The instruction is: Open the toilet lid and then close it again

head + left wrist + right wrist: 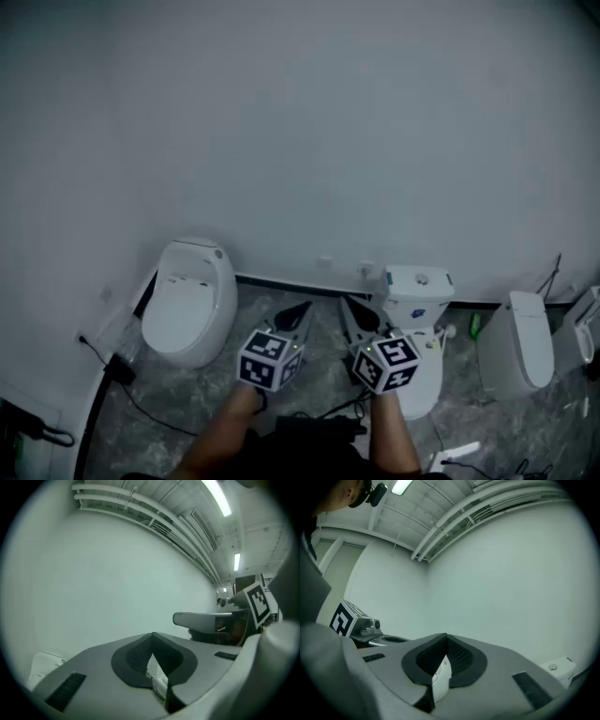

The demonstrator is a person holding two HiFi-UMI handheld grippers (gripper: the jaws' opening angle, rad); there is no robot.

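We hold the left gripper (298, 314) and the right gripper (356, 314) out level, their fingers (136, 654) pressed together on nothing, because the toilet (424, 384) whose lid we must lift sits lower, just under and past the right fingers, not yet touched.

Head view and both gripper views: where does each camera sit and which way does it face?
Head view: on the person's head, looking steeply down at floor and toilets; forearms, left tongs and right tongs show.
Left gripper view: on the left tongs, along shut jaws toward the white wall.
Right gripper view: on the right tongs, along shut jaws toward that wall.
Shared: each gripper view catches the other tongs' marker cube.
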